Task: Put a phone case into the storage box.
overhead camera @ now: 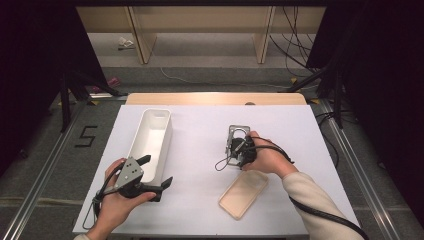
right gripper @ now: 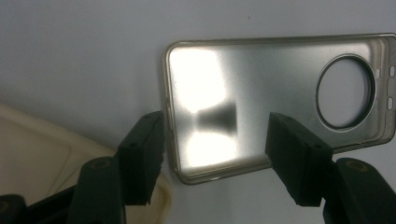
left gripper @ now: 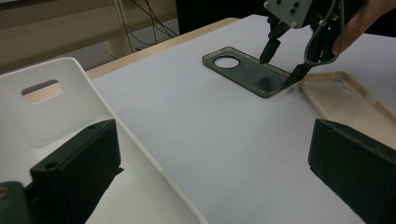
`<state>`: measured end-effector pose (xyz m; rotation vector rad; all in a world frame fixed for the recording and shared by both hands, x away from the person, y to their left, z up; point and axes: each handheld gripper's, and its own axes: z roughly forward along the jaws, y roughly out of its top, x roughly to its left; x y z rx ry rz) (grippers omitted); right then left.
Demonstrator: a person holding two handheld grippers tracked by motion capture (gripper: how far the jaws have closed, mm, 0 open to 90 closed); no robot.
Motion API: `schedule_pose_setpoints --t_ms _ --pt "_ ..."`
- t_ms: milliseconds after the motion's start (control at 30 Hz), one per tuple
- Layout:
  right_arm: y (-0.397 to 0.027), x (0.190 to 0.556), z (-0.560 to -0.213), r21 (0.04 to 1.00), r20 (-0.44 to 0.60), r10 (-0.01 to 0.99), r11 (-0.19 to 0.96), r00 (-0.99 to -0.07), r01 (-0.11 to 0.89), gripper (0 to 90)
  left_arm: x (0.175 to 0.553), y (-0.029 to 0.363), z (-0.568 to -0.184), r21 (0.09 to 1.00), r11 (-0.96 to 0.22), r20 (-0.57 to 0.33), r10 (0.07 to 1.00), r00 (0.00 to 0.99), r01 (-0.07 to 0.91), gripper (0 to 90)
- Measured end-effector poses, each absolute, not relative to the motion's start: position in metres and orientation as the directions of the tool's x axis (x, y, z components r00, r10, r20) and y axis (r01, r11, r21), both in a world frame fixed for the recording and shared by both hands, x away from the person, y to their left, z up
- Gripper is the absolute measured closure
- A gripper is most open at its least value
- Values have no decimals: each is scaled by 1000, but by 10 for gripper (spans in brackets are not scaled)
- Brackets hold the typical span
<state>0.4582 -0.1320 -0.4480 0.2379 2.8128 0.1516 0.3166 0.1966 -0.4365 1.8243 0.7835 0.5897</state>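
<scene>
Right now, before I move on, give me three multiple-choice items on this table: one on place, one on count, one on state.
1. Where is the grey phone case?
A. inside the white bin
B. flat on the table beyond the beige phone case
C. stacked on the beige case

2. How many phone cases lie on the table?
A. one
B. two
C. three

3. How does the right hand-held gripper stand?
A. open over the grey case's end
B. shut on it
C. shut on the bin

Key: B, it lies on the sheet past the beige phone case; B, grey and beige; A, its jaws straddle the case's corner, pads apart.
</scene>
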Motion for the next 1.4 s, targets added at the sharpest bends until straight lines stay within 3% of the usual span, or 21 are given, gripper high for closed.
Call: schedule_pose_setpoints --t_ms 767,1400 --pt "-114 458 -457 33 -313 82 997 -946 75 471 316 196 -437 932 -269 38 739 672 243 19" --pt "-108 455 -457 -21 -242 38 999 -969 45 745 316 195 -437 932 -270 39 738 674 243 21"
